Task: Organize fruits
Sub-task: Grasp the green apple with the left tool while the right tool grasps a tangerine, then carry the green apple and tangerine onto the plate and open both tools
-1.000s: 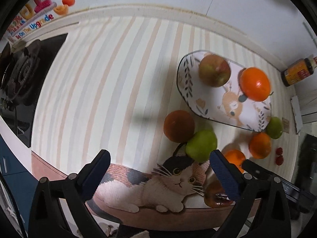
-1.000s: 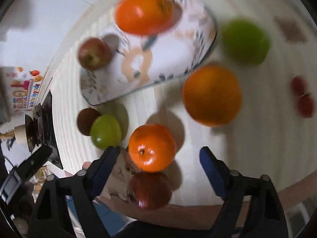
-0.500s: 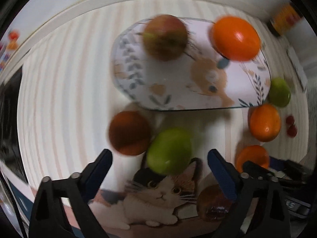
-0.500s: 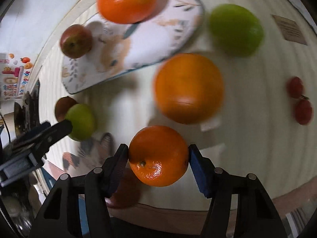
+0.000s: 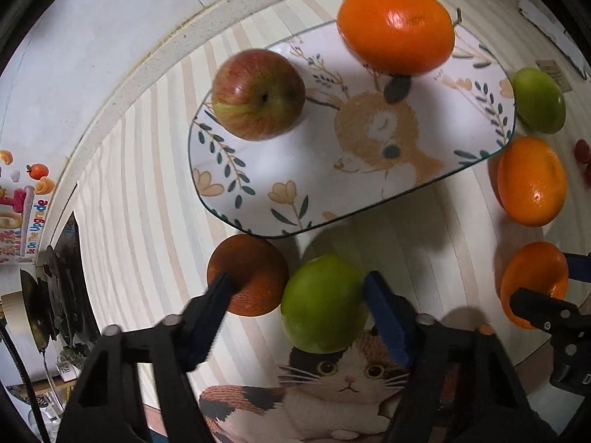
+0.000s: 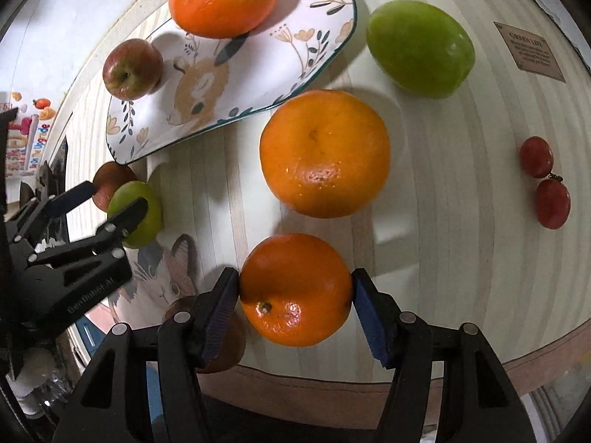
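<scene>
The left gripper (image 5: 295,295) is closing around a green apple (image 5: 323,302) that sits on the desk (image 5: 140,192) at the head of a cat-print mat (image 5: 332,380). Its right pad touches the fruit; the left pad lies against a dark orange (image 5: 247,280) just beside it, so the apple is not yet pinched. The right gripper (image 6: 295,295) is clamped on a small orange (image 6: 295,289) near the desk's front edge — both blue pads press its sides. On the deer-print plate (image 5: 332,170) rest a red apple (image 5: 258,94) and an orange (image 5: 395,27). Another orange (image 6: 325,153), a second green apple (image 6: 419,48) and two red grapes (image 6: 545,181) lie loose on the desk.
</scene>
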`<state>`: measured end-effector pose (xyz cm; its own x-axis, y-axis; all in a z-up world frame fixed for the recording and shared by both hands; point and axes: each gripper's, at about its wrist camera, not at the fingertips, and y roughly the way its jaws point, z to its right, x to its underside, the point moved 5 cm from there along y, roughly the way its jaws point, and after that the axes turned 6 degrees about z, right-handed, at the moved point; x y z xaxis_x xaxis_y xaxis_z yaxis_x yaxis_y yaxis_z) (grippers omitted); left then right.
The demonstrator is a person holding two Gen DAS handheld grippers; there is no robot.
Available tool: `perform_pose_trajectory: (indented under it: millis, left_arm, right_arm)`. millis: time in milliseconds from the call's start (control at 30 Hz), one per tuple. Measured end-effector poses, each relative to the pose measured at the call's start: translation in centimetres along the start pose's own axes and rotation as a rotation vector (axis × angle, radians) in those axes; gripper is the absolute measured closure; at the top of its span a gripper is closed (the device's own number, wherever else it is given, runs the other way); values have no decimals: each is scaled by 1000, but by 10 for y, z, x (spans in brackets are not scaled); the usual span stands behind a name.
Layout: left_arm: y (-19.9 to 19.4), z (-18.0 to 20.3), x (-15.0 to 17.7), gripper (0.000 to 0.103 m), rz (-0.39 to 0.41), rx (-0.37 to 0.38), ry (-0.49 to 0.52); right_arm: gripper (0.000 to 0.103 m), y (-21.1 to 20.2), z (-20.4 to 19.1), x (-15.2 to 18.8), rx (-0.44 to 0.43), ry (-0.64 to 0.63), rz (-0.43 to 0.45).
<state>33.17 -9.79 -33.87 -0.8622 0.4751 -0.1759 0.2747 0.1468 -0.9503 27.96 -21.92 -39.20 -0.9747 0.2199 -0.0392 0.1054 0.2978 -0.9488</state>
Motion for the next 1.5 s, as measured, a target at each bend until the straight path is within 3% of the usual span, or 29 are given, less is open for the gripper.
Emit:
perform_pose_trajectory:
  millis: [33, 133, 233, 500, 700, 900, 1233, 1400, 1500]
  left_arm:
    - [-3, 0, 1, 58, 3, 19, -10]
    - [-8, -5, 3, 62, -10, 65, -46]
    - [-2, -8, 5, 57, -23, 152, -96]
    - [12, -24, 2, 57, -69, 206, -178]
    - [15, -44, 11, 57, -115, 231, -264]
    - [21, -43, 27, 52, -118, 219, -217]
    - [35, -44, 25, 52, -121, 188, -242]
    - [23, -38, 40, 52, -150, 235, -322]
    - [23, -35, 52, 52, -167, 259, -345]
  right_arm:
    - [38, 0, -1, 1, 6, -7, -2]
    - [38, 0, 1, 4, 6, -18, -5]
    - [38, 0, -1, 4, -4, -12, -6]
    - [38, -4, 19, 1, -39, 11, -17]
    - [38, -5, 24, 1, -58, 15, -31]
    - [38, -4, 23, -2, -57, 14, -46]
    - [36, -1, 19, -1, -23, -33, -65]
    - [38, -10, 15, 1, 10, -86, -15]
    - [38, -7, 12, 4, 14, -107, -31]
